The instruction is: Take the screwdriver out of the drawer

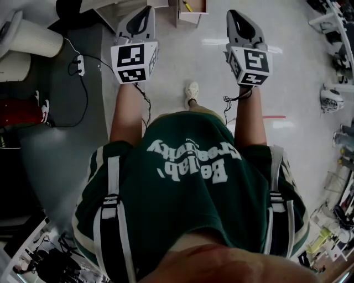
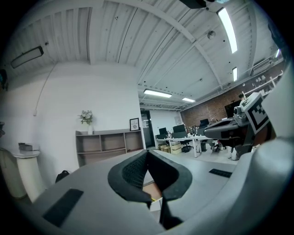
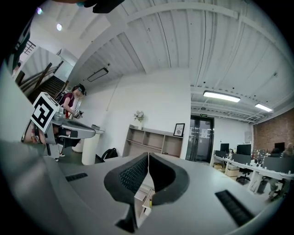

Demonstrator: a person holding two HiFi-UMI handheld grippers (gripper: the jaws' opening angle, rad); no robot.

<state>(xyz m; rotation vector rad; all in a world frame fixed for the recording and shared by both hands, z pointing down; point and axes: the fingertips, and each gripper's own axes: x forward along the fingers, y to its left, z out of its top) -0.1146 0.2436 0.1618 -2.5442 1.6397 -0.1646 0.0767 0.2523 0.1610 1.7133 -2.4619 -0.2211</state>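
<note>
"Which step is this?"

"The approach, I'd say. The left gripper [image 1: 147, 9] is pressed together and empty. The drawer [image 1: 191, 18] is ahead with a yellow handle [image 1: 187, 6] inside, likely the screwdriver. The right gripper [image 1: 233, 13] is also closed on nothing."

"Next?"

"Reach in, spread the jaws, pinch the handle."

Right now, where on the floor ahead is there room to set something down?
Bare floor lies between the left gripper and right gripper, up to the open drawer, except your shoe. Left holds a power strip and cable; the right edge is cluttered.
</note>
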